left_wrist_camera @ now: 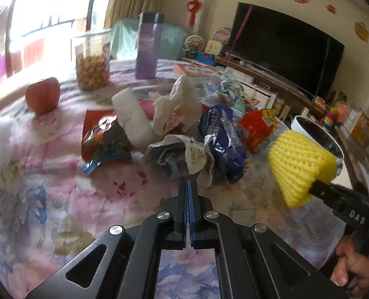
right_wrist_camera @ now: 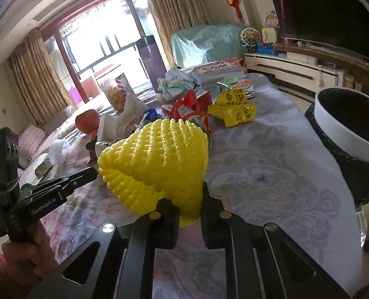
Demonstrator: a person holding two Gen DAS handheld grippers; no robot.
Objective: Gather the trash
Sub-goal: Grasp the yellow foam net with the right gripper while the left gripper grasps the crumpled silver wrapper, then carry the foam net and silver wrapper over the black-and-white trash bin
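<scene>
My left gripper [left_wrist_camera: 188, 183] is shut, its tips pinching the near edge of a crumpled grey-white wrapper [left_wrist_camera: 182, 154] at the front of a trash pile on the floral tablecloth [left_wrist_camera: 59, 199]. The pile holds a blue bag [left_wrist_camera: 224, 147], a red snack bag [left_wrist_camera: 102, 137] and a white plastic bag [left_wrist_camera: 177, 109]. My right gripper [right_wrist_camera: 188, 200] is shut on a yellow foam fruit net [right_wrist_camera: 157, 159], held above the table. In the left wrist view the net [left_wrist_camera: 299, 167] hangs to the right, in front of the bin [left_wrist_camera: 334, 147]. The left gripper [right_wrist_camera: 94, 172] shows beside the net.
A white-rimmed bin with a black liner [right_wrist_camera: 346, 137] stands off the table's right edge. An apple [left_wrist_camera: 43, 96], a popcorn jar [left_wrist_camera: 92, 72] and a purple box [left_wrist_camera: 148, 47] stand further back. Yellow wrappers [right_wrist_camera: 234, 109] and books [right_wrist_camera: 217, 71] lie beyond. A TV [left_wrist_camera: 284, 47] is behind.
</scene>
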